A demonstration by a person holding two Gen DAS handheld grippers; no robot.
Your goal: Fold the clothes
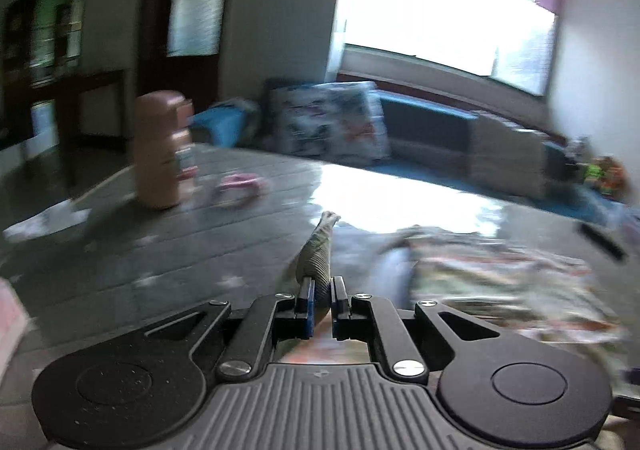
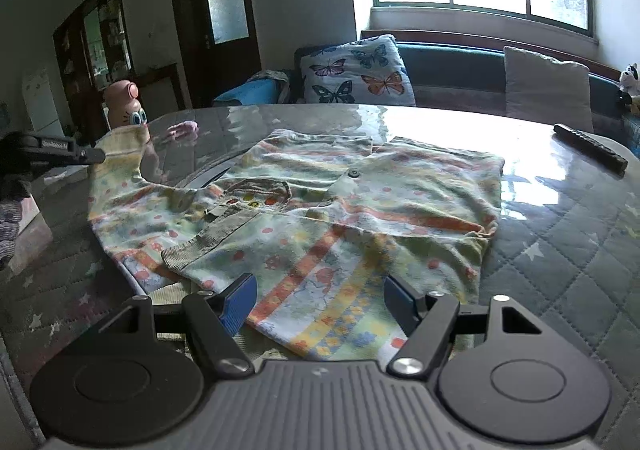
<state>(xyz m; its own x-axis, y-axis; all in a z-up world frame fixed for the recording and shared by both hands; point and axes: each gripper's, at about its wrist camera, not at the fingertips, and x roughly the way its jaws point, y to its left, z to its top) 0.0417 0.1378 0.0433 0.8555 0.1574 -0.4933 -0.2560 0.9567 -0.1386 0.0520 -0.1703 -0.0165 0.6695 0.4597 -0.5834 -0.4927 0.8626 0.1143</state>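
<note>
My left gripper [image 1: 320, 304] is clamped on a sleeve cuff [image 1: 318, 254] of the printed child's shirt [image 2: 304, 210], lifted off the quilted table [image 2: 560, 242]. My right gripper [image 2: 316, 300] hangs wide apart, empty, over the hem. Risk: the thin pinch slips mid-fold; the raised sleeve may strike the pink bottle [image 2: 122, 102]. No containers holding anything seen.
</note>
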